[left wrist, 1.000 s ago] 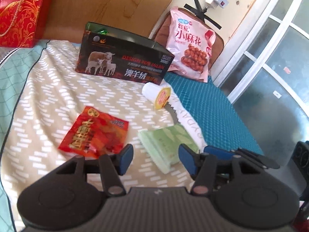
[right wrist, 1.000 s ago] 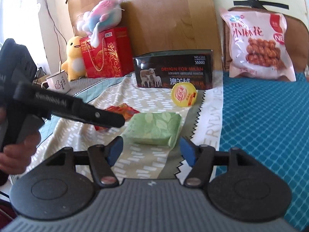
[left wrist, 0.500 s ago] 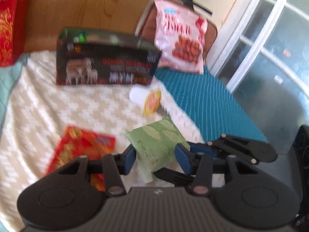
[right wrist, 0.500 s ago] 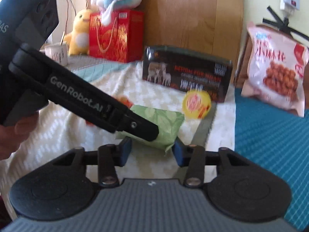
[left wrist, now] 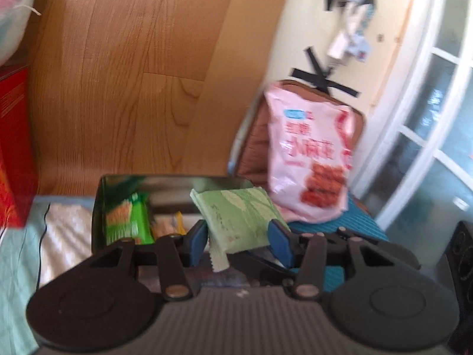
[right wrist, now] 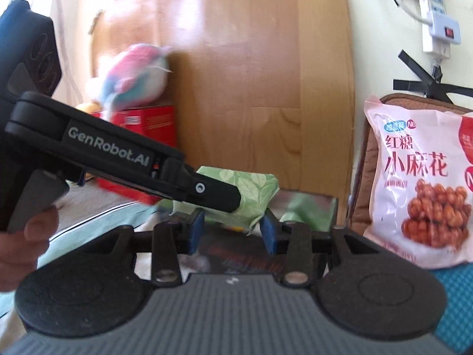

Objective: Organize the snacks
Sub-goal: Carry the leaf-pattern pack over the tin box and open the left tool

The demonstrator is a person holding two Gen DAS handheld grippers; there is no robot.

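Note:
A green leaf-print snack packet (left wrist: 239, 216) hangs in the air over the open dark box (left wrist: 174, 181). My left gripper (left wrist: 239, 238) is shut on its near end, a blue pad pressing on each side. In the right wrist view the same packet (right wrist: 257, 186) sits between the blue pads of my right gripper (right wrist: 232, 230), which is shut on it too, and the left gripper's black finger (right wrist: 207, 190) lies across its left part. Inside the box lie a green snack bag (left wrist: 125, 219) and a yellowish packet. The box's front wall is hidden behind the grippers.
A big pink snack bag (right wrist: 419, 177) leans on a brown cushion at the right, above a teal mat. A red gift box (right wrist: 147, 124) with a plush toy (right wrist: 133, 74) stands at the back left. A wooden board rises behind the box. A person's hand (right wrist: 23, 236) grips the left tool.
Both grippers closed on the green packet, lifted it off the cloth and carried it forward over the dark box. The red packet and yellow-lidded cup have dropped out of view.

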